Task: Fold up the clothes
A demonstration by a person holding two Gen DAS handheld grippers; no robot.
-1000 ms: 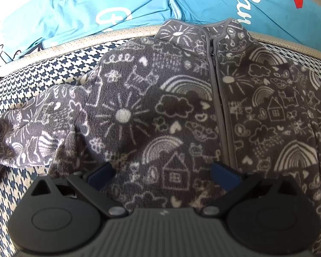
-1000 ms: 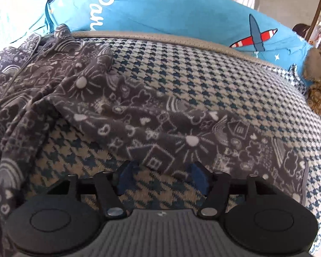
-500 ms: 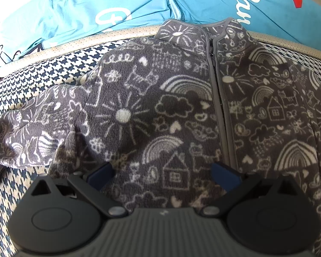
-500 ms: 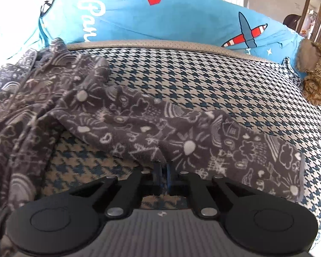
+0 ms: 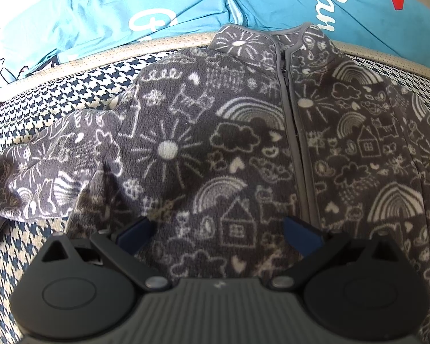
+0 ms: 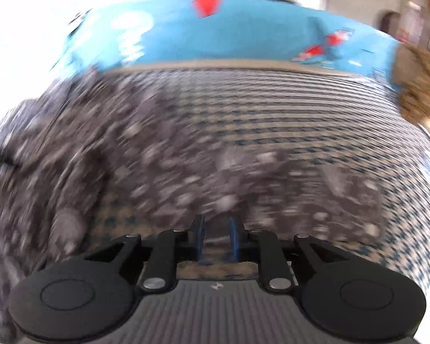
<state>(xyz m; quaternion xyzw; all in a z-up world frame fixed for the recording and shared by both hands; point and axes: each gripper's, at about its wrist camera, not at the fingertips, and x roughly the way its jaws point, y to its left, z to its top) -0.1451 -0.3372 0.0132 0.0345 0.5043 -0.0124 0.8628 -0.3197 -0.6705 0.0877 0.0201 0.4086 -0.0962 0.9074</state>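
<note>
A: Report the garment position.

B: The fleece jacket (image 5: 243, 149) lies front up, zipped, on the houndstooth bed cover (image 5: 71, 91), with its collar at the blue pillows (image 5: 129, 8).

A: Gripper states?

B: The left gripper (image 5: 218, 232) hovers over the chest with jaws spread wide and empty. The right gripper (image 6: 216, 236) has narrow jaws, now opening; the sleeve (image 6: 243, 177) edge lies at the pads (image 6: 199, 236). The right view is too blurred to confirm a pinch.

A: Risk?

B: If the jaws open further during the lift, the sleeve probably slips out and falls back unfolded. A thin pinch near the edge would have the same effect.
</note>
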